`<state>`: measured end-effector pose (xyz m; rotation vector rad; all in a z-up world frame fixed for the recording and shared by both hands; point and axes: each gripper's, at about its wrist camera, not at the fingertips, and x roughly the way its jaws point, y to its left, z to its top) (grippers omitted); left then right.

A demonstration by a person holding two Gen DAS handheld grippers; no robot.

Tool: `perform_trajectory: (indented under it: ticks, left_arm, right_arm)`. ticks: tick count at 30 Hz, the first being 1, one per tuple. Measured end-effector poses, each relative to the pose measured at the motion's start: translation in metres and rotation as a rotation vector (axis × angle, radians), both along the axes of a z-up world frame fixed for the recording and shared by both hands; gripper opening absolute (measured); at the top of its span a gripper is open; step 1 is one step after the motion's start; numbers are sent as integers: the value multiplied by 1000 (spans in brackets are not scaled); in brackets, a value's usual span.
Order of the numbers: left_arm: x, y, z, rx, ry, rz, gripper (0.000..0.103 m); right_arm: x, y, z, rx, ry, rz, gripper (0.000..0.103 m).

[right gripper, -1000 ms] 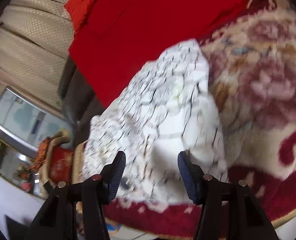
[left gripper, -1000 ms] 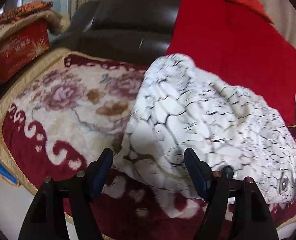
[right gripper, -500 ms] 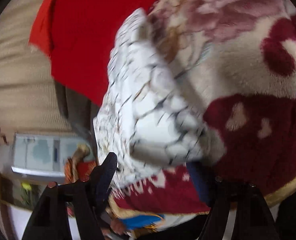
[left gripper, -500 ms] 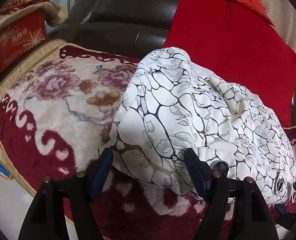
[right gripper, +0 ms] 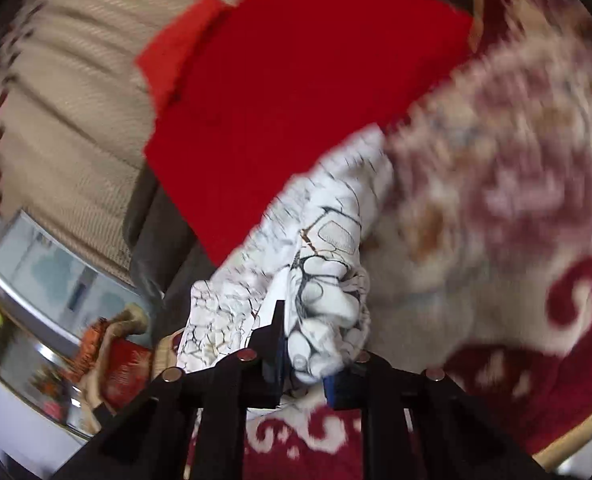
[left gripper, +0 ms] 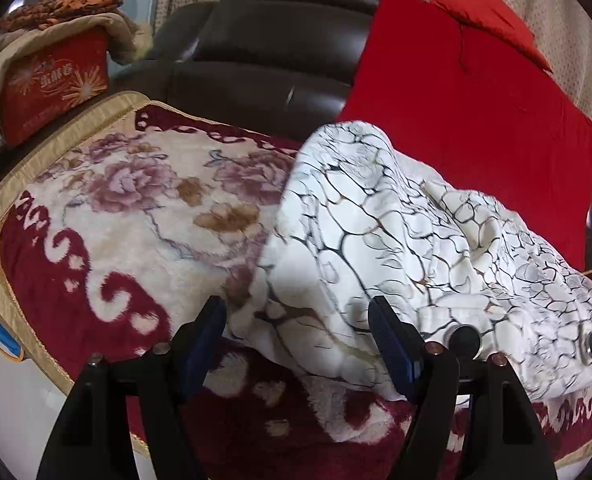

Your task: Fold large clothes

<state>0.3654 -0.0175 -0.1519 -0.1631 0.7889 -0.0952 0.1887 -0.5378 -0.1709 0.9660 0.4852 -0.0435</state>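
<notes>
A white garment (left gripper: 395,240) with a dark crackle print and metal snaps lies bunched on the floral blanket (left gripper: 136,208). My left gripper (left gripper: 297,340) hovers open over the garment's near edge; the cloth lies between and beyond its fingers, and neither pad presses it. In the blurred right wrist view, the jaws of my right gripper (right gripper: 307,360) are closing on a bunched fold of the same garment (right gripper: 327,272), which the pads pinch. The rest of the garment trails away toward the red cloth (right gripper: 296,80).
A red cloth (left gripper: 475,120) leans against the dark leather sofa back (left gripper: 276,56). A red box (left gripper: 56,92) under a beige quilt stands at the far left. The blanket's gold edge (left gripper: 0,264) runs along the near left side.
The right gripper's jaws went from wide apart around the garment to pinched together on a fold, and its view swung. The left gripper stayed open in place; the garment shifted slightly.
</notes>
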Motion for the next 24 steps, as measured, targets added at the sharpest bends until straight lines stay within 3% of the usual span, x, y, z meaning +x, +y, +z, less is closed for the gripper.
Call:
perform_trajectory:
  ticks: [4,6,9,12,16,19,22,24]
  left_arm:
    - [3,11,-5,-1,28,32,75]
    - [5,17,-9,-31,59,36,75]
    - [2,22,-10,-49,70,43,75]
    - [-2,25,-8,-78,67,25,75]
    - [-10,30,-10,-151,98,-2,75]
    - [-13,29,-13,-185,126,-22,75]
    - [-12,28,-21,-250,175,-36,75]
    - [-7,26,-28,-314,208,-52,74]
  right_arm:
    - [7,-12,-4,-23,53,-37,12]
    - [14,-23,-30,35,158,-55,13]
    - [15,-30,-47,121,228,-29,17]
    - [7,-30,-31,135,232,1,23]
    - [-13,-31,-5,60,257,-2,27]
    - [-24,-22,17,-61,283,-39,27]
    - [-24,-13,32,-96,223,-43,27]
    - [-7,5,43,-117,158,23,27]
